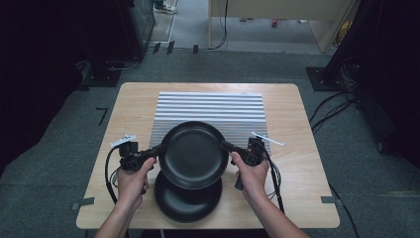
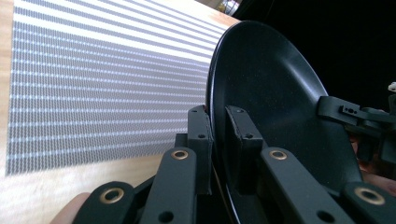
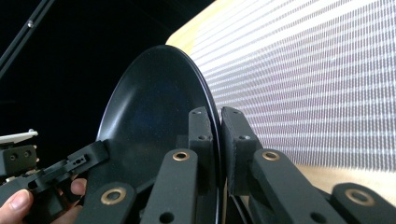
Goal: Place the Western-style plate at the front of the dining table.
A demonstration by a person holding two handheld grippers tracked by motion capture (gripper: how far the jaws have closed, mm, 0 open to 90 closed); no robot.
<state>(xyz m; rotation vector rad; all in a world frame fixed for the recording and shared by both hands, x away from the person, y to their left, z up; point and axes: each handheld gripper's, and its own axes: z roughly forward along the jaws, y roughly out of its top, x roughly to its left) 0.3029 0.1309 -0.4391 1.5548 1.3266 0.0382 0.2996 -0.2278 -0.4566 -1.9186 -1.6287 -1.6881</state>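
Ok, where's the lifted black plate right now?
High view: the lifted plate is mid-table, clamped between the left gripper and right gripper, above the second plate, overlapping the striped mat.

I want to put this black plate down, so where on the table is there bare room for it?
The striped mat beyond the held plate lies bare, as do the wooden strips of the table left and right of the mat. The near edge is crowded: a second plate sits there between both hands.

A pale wooden worktop [image 1: 289, 163] stands on grey carpet [image 1: 59, 148]. A grey-and-white striped mat [image 1: 210, 106] lies flat across its far half. Black cables [image 1: 332, 106] trail over the floor at right.
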